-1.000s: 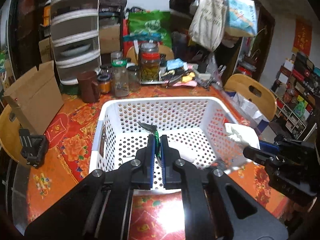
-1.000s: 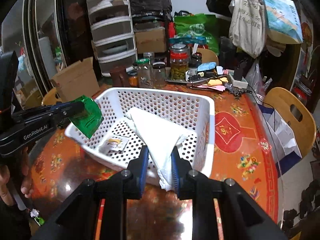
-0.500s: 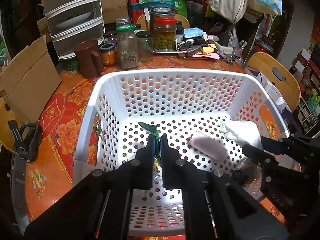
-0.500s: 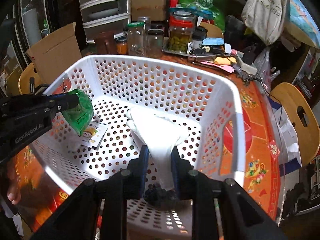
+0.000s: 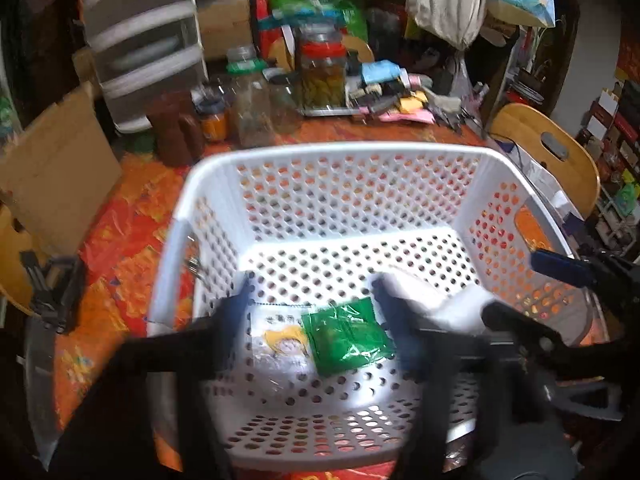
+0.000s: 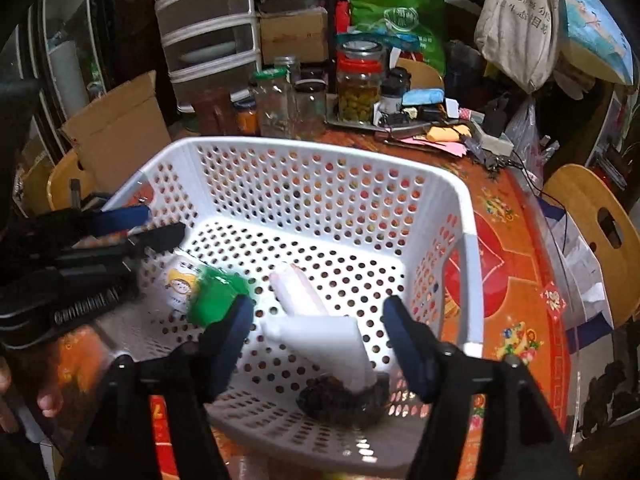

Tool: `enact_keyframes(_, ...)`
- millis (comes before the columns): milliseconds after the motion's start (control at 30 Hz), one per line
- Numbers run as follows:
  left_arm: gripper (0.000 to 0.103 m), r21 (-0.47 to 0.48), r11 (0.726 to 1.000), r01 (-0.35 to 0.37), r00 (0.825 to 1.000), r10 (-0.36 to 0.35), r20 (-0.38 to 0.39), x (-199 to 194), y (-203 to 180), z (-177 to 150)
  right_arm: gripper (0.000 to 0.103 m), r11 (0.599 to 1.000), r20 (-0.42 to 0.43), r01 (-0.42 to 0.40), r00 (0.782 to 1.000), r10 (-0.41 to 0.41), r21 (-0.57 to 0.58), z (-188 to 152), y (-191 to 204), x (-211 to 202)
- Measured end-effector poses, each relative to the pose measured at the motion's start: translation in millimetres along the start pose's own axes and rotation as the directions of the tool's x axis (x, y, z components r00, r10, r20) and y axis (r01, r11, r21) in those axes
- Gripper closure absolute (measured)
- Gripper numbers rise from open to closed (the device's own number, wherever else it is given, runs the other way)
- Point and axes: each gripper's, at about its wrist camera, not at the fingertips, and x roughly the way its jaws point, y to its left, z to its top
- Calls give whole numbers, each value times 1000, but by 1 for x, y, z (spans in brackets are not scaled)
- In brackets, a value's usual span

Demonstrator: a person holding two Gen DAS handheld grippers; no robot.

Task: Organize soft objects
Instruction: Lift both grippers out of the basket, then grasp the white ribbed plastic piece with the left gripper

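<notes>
One white perforated basket (image 6: pixel 468 248) stands on the orange-and-red patterned counter (image 6: pixel 508 240), and both tools hang over its near side. The left tool (image 5: pixel 310 312) is spread wide with nothing between its two blue-padded fingers (image 5: pixel 236 304); the right tool (image 6: pixel 318 320) is likewise wide apart and holds nothing.

Four soft things lie on the basket floor. One green packet (image 5: pixel 346 338) lies flat near the left of the floor, overlapping the right edge of one white packet with a yellow print (image 5: pixel 280 340). To their right lies one white folded cloth (image 6: pixel 324 336), with a paler roll-shaped part (image 6: pixel 298 292) reaching toward the far side; whether that roll is part of the cloth or a separate piece is hard to say, as the left wrist view is blurred. At the near right corner one dark furry clump (image 6: pixel 340 400) rests against the cloth's near end.

Beyond the basket on the far side of the counter stand several jars: one tall jar with a red lid (image 6: pixel 358 88) holding green contents, one clear jar with a green lid (image 6: pixel 274 100), one small jar of orange contents (image 6: pixel 246 118). One cardboard box (image 6: pixel 116 136) leans at far left, one set of plastic drawers (image 6: pixel 208 36) rises behind it, and one wooden chair (image 6: pixel 592 224) stands at right.
</notes>
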Motion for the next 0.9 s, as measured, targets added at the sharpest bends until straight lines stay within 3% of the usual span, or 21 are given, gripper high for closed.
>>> enact_keyframes(33, 9, 6, 1000, -13, 1000, 13, 24, -5, 0, -1, 23, 1000, 6, -8, 1000, 8, -3, -1, 1, -4)
enact_keyframes(67, 8, 13, 1000, -11, 999, 11, 43, -11, 0, -2, 19, 1000, 12, -12, 1000, 12, -7, -2, 2, -8)
enact_keyframes(200, 8, 16, 1000, 0, 999, -1, 51, -25, 2, -5, 15, 1000, 41, -28, 999, 28, 7, -10, -2, -24)
enact_keyframes(333, 7, 21, 1000, -12, 998, 10, 69, -44, 5, -15, 0, 996, 89, -77, 993, 74, 37, -21, -8, -48)
enact_keyframes(700, 3, -10, 1000, -11, 984, 13, 176, -134, 13, -78, 0, 988, 195, -141, 972, 128, 56, -71, -4, -110)
enact_keyframes(900, 2, -5, 1000, 16, 984, -15, 179, -162, 8, -118, 0, 984, 223, -158, 965, 137, 80, -107, -2, -127)
